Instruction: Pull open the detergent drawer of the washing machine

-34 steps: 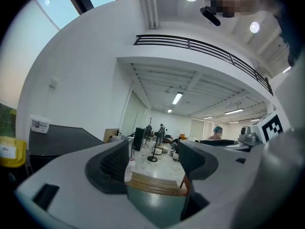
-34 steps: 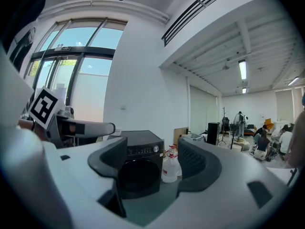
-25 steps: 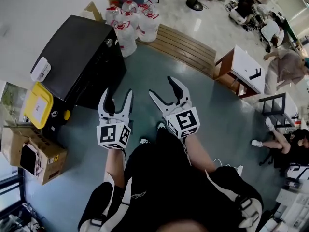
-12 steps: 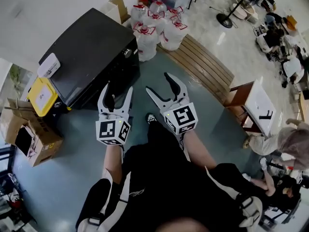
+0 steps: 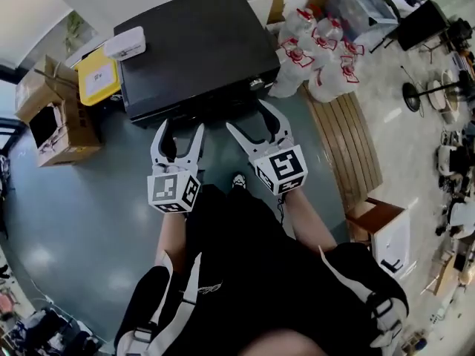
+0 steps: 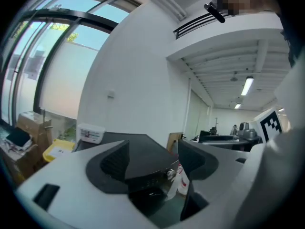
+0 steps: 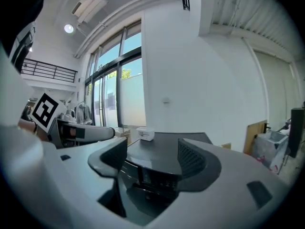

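In front of the black washing machine [image 5: 197,47], the person is standing square to its front, holding both tools just short of the top edge. The left gripper [image 5: 180,129] is hanging with jaws spread and nothing between them; the right gripper [image 5: 249,119] is likewise spread and empty. The approach step appears to be in hand, with no contact yet. The next move is likely calling for lowering one gripper to the front panel, finding the drawer's lip and closing on it before pulling straight back. The drawer itself is proving hard to pick out: the head view is catching the front edge-on, and the gripper views are showing only a dark control strip with a knob [image 6: 167,173].
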Demonstrator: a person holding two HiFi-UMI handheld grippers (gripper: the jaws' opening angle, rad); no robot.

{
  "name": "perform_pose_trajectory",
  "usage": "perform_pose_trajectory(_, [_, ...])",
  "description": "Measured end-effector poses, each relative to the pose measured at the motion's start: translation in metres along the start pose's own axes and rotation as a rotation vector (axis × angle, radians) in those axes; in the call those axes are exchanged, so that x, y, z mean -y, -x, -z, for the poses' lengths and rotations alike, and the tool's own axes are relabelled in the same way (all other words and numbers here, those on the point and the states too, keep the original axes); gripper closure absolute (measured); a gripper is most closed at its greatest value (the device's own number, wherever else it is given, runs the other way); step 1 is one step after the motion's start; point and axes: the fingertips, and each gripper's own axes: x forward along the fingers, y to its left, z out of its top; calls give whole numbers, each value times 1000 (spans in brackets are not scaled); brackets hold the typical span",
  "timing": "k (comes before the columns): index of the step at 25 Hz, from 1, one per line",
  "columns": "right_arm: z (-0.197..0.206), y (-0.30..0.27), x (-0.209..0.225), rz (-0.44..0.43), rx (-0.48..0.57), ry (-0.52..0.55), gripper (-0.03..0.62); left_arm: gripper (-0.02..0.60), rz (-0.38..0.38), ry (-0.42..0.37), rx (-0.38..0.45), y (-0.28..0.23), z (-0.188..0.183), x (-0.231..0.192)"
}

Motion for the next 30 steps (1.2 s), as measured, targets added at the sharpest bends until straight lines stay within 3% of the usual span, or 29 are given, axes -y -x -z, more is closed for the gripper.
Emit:
perform_pose_trajectory(8, [39, -84, -62, -222, -83, 9, 263, 272, -258, 41, -36, 41, 35, -102])
perform_pose_trajectory(14, [89, -126, -93, -282, -190, 9, 263, 272, -352, 77, -127, 57, 82, -160])
perform_pose_trajectory(23, [151, -175, -112, -266, -339, -23, 263, 272, -330, 128, -272, 45, 146, -217])
perform_pose_trajectory(30, [190, -212, -117, -218, -461, -57, 263, 272, -252, 164, -365, 30, 177, -258])
